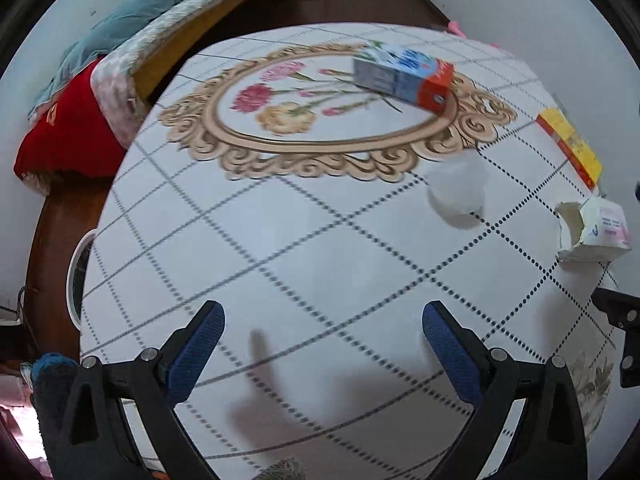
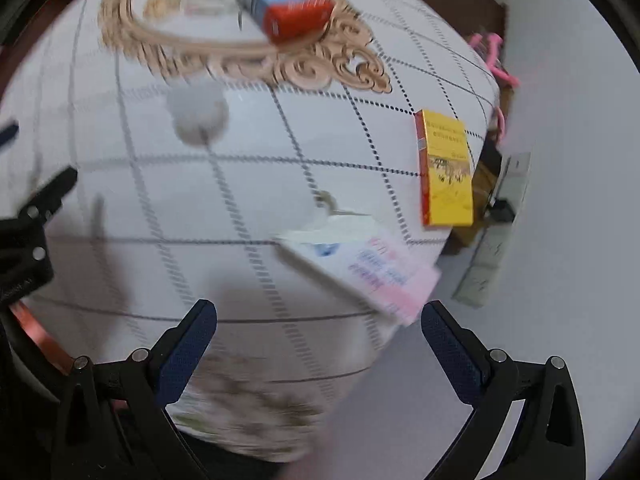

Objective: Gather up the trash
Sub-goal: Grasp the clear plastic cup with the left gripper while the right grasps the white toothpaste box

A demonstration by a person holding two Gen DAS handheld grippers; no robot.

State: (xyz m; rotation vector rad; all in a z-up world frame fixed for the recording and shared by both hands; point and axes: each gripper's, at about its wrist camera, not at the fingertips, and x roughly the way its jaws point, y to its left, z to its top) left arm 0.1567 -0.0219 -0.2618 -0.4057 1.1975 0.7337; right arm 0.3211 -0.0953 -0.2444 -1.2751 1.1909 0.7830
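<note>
Four pieces of trash lie on a table with a checked, flower-printed cloth (image 1: 304,248) (image 2: 160,208). A blue-and-red carton (image 1: 404,76) (image 2: 286,4) rests at the far side. A crumpled white tissue (image 1: 456,188) (image 2: 198,114) sits mid-table. A yellow-and-red flat box (image 1: 570,144) (image 2: 446,168) lies near the right edge. A torn white-and-pink box (image 1: 594,230) (image 2: 360,264) lies nearer, just ahead of my right gripper (image 2: 318,320). My left gripper (image 1: 322,320) hovers open over bare cloth. Both grippers are empty. The right wrist view is motion-blurred.
A bed with teal and red bedding (image 1: 80,92) stands left of the table. A round white rim (image 1: 76,276) shows below the table's left edge. Pink hangers (image 2: 496,56) and a grey power strip (image 2: 496,232) sit against the right wall. The other gripper's black frame (image 2: 28,224) shows at left.
</note>
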